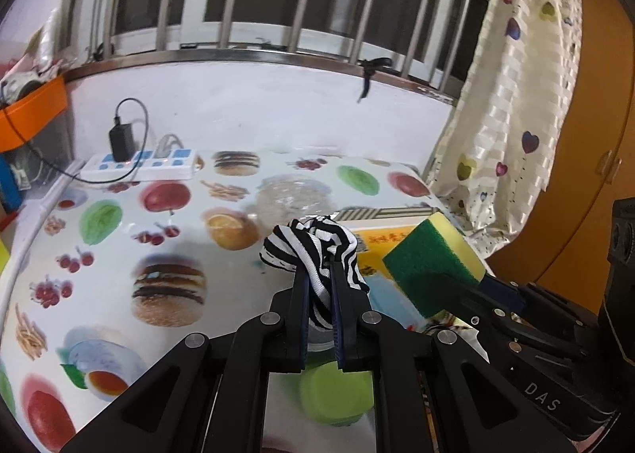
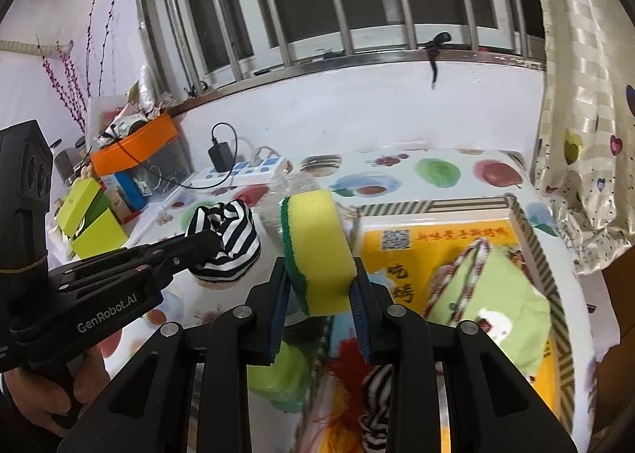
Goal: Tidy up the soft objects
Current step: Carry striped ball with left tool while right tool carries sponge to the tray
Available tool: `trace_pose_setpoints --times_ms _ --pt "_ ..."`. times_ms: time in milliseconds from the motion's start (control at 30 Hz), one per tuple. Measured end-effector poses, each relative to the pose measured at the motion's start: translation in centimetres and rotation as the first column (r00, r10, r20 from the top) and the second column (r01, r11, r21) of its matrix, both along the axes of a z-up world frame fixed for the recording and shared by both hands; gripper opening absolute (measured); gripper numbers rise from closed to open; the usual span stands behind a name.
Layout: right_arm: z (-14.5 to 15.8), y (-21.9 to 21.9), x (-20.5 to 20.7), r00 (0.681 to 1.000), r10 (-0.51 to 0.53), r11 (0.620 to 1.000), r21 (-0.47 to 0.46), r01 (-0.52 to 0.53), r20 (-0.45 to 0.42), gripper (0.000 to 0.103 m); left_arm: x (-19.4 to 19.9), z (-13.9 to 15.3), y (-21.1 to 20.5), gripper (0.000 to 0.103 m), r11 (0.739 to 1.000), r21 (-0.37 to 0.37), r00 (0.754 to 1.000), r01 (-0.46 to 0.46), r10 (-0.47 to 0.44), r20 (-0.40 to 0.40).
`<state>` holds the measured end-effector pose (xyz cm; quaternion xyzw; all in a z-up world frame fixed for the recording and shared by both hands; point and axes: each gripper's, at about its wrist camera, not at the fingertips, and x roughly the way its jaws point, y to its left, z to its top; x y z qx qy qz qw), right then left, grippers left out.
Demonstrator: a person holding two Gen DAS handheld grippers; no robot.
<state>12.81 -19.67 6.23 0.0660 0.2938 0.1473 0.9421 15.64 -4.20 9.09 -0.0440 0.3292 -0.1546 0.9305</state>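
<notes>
Striped cloth (image 1: 317, 254), black and white, is clamped between the nearly closed jaws of the left tool (image 1: 319, 270) and held above the desk (image 1: 119, 254), while the right tool (image 2: 319, 286) grips a yellow-and-green sponge (image 2: 317, 250) just beside it. Below and ahead of them lie a clear plastic container (image 1: 291, 195), a green round lid (image 1: 337, 393) and a shallow box (image 2: 524, 222) holding a green pouch (image 2: 496, 294). Farther back, by the wall, sit a power strip (image 1: 143, 165) with a black charger (image 1: 121, 141) and an orange bin (image 2: 135, 149).
</notes>
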Motion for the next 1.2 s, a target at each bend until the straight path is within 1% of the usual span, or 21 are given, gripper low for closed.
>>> trace_pose_setpoints --times_ms 400,667,933,1200 --pt "0.2 -4.7 -0.7 0.998 -0.070 0.997 0.017 0.070 0.005 0.030 -0.2 0.2 -5.3 0.009 0.996 0.012 0.996 0.086 -0.086 -0.002" --pt "-0.1 -7.6 -1.0 0.993 -0.118 0.993 0.026 0.118 -0.001 0.030 -0.1 -0.5 -8.1 0.009 0.991 0.020 0.991 0.130 -0.129 -0.021" --pt "-1.3 -9.7 -1.0 0.988 -0.151 0.988 0.026 0.152 -0.030 0.030 0.1 -2.6 -10.4 0.009 0.984 0.029 0.983 0.175 -0.173 -0.063" --pt "-3.5 -10.5 -0.5 0.979 -0.188 0.982 -0.034 0.186 -0.080 0.030 1.2 -5.7 -12.2 0.009 0.980 0.041 0.973 0.195 -0.188 -0.135"
